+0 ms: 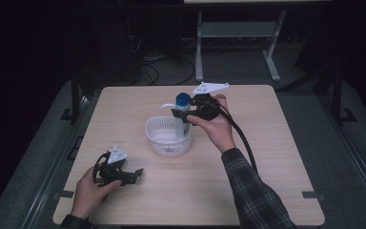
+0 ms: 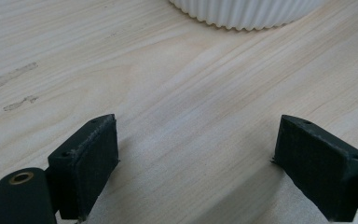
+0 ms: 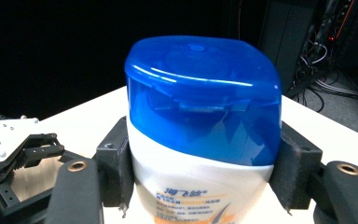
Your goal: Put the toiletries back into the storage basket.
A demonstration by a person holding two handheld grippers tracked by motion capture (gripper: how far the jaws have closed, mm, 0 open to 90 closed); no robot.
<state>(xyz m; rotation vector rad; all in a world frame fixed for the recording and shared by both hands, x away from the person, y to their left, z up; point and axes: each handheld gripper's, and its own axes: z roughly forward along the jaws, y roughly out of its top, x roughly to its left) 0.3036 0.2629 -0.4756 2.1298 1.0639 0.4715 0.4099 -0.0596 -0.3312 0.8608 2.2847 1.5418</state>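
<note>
The right gripper [image 3: 200, 182] clamps the bottle [image 3: 200, 154] just under its blue cap [image 3: 203, 93], holding it upright over the basket [image 1: 168, 136]; the left gripper [image 2: 196, 163] stands wide and empty near the basket; the bottle looks stiff, smooth, likely slippery, moderately heavy, so the shoulder below the cap suits; its lower body is cut off, the label unreadable.
</note>
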